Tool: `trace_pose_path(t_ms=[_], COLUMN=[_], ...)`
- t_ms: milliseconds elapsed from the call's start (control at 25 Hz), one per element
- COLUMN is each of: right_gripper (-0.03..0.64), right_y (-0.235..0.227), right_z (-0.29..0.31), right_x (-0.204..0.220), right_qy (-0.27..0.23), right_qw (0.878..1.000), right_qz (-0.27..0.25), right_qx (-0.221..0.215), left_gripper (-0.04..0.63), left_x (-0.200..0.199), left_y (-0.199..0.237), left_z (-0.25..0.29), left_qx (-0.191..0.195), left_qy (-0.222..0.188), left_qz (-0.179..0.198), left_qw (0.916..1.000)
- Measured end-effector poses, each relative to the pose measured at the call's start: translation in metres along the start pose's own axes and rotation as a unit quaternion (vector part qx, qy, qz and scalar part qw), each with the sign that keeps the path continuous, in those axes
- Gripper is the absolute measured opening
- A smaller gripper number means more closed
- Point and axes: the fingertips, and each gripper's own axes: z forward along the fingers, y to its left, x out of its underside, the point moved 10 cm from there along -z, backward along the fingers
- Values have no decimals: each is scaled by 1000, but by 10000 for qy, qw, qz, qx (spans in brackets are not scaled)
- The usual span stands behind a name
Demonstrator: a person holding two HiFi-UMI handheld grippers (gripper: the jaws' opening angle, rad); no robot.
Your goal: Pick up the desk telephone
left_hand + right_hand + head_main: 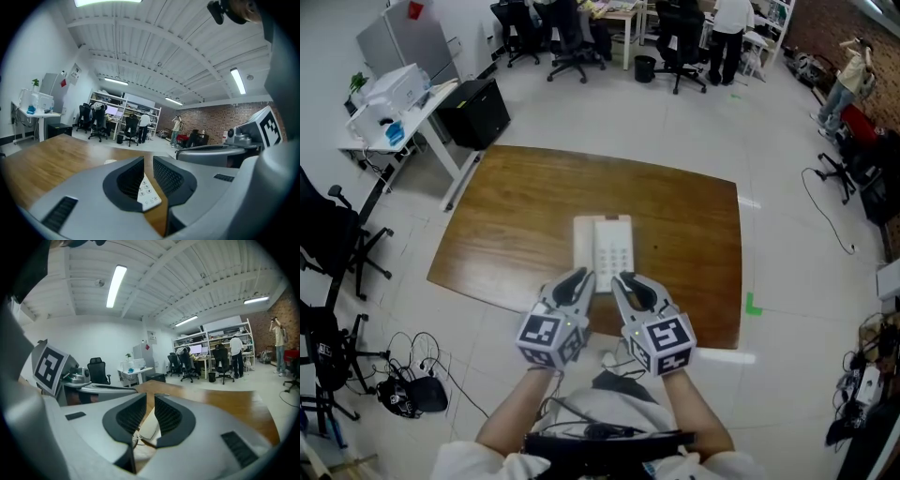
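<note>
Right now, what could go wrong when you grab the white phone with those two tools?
1. The left tool and right tool each have jaws only a little apart, much narrower than the telephone. They might shove it across the table instead of gripping it.
2. The handset seems to just lie on the base, so it could slip off if the telephone tilts while being lifted.

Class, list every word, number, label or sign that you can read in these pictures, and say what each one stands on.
No text is readable in any view.
Flat white desk telephone: keypad markings too small to read.
Small red sign across the room: too blurred to read.
Black-and-white marker cubes: square patterns only, no letters.
</note>
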Motion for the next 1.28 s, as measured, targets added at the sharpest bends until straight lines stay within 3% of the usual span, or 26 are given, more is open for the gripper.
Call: trace_pose_path(t_ms=[80,120,240,400,440,520,640,760,840,1280], right_gripper=[70,108,118,122,163,212,215,269,292,337], right_y=[-6,-10,-20,-31,-33,-40,-49,-58,-66,-104], right_z=[6,8,14,27,31,37,46,57,65,96], right_x=[3,5,10,16,19,25,36,49,57,96], right_qy=[69,121,232,336,401,533,690,945,1104,1788], right_qw=[10000,9999,9995,9990,9986,9977,9965,9935,9906,9723], right_qz=[44,70,173,253,276,335,415,582,762,1489], right_qx=[-40,-64,-101,-153,-182,-231,-233,-267,-273,-227], left_gripper=[58,58,173,173,176,247,258,342,345,431], left_x=[4,7,17,33,37,46,61,76,84,106], left_y=[4,5,11,26,30,37,48,61,69,92], left_z=[6,10,21,29,31,37,47,55,60,89], left_qx=[-55,-66,-57,-261,-293,-312,-351,-367,-425,-456], left_qy=[66,119,342,606,681,844,1099,1428,1601,2143], left_qz=[-30,-54,-167,-257,-299,-444,-698,-956,-1082,-1435], left_qw=[10000,9999,9993,9975,9968,9950,9909,9844,9802,9651])
